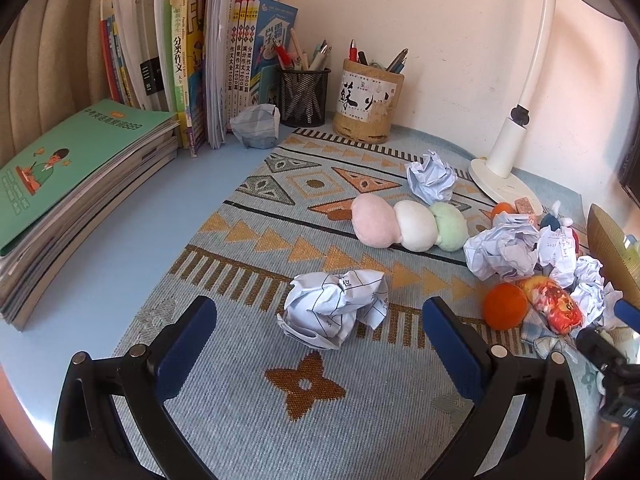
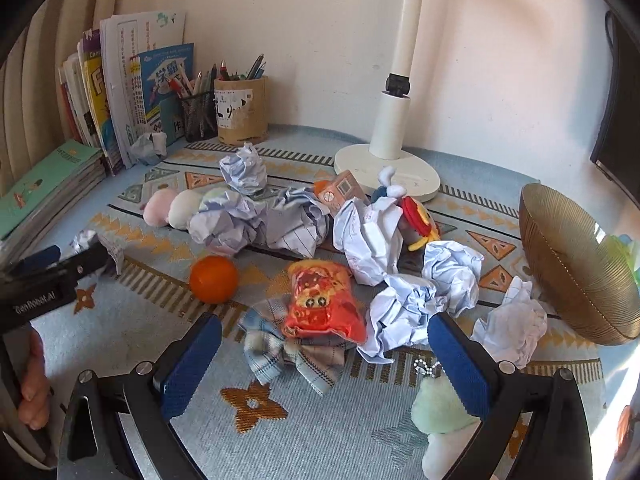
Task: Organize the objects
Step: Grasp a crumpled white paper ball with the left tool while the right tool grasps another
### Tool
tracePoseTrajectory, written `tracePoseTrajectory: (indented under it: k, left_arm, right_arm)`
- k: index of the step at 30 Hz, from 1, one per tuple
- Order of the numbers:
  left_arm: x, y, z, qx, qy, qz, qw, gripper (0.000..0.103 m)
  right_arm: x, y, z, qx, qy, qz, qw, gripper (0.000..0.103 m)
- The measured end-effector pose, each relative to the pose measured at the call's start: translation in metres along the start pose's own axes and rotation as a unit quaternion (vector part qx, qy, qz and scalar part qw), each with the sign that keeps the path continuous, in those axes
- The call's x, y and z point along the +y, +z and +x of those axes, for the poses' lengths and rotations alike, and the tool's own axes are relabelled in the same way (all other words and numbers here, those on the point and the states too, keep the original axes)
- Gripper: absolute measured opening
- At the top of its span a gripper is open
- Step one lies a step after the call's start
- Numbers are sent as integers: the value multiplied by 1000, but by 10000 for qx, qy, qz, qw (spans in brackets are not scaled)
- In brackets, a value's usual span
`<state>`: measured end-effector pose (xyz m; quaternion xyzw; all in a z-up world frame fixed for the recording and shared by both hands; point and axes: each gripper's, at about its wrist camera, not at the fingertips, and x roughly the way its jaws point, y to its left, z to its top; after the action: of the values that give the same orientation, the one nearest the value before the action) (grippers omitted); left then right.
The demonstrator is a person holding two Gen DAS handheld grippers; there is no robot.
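Left tool (image 1: 320,320) is standing wide, empty, a crumpled paper ball (image 1: 335,307) lying between its fingertips, touching neither. Right tool (image 2: 325,340) is also gaping wide and holding nothing, over a plaid bow (image 2: 288,350) and an orange snack packet (image 2: 322,302) whose long axis is running away from the tool. An orange (image 2: 213,279) is sitting left of that packet; a gold bowl (image 2: 576,264) is tilting well to its right.

A home study desk: schoolbooks (image 1: 180,60), pen holders (image 1: 305,94), lamp (image 1: 516,136)

bright daylight | soft shadows | fisheye-bent, vignetted edges | sharp focus
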<state>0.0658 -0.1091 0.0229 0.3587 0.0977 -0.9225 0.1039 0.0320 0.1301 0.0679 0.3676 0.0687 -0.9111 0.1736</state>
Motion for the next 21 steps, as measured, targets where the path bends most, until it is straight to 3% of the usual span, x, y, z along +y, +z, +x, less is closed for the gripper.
tracePoseTrajectory:
  k: [4,8,11,16,19,20,21]
  left_arm:
    - [2,3,-5,49,17,27,10000,102]
    - [5,4,3,250,106,57,9996,102]
    - [8,5,14,452,30,-23,9990,102]
    - [10,6,24,558,-43,-156,9983,96]
    - [10,7,26,589,-307,-256,9975,86]
    - [9,7,27,585,-333,-249,9974,83]
    - [7,7,27,585,-330,-208,9975,78]
  right_arm:
    - [5,61,-1,-179,570,232,9979,103]
    - [19,103,57,354,871,456,9945,102]
    - [29,125,106,662,882,562,9923,94]
    - [49,138,177,1437,1045,572,9824,92]
    - [60,137,200,1647,970,382,9808,91]
    - [62,136,205,1691,877,336,9811,89]
    - [63,136,209,1729,827,341,9809,79]
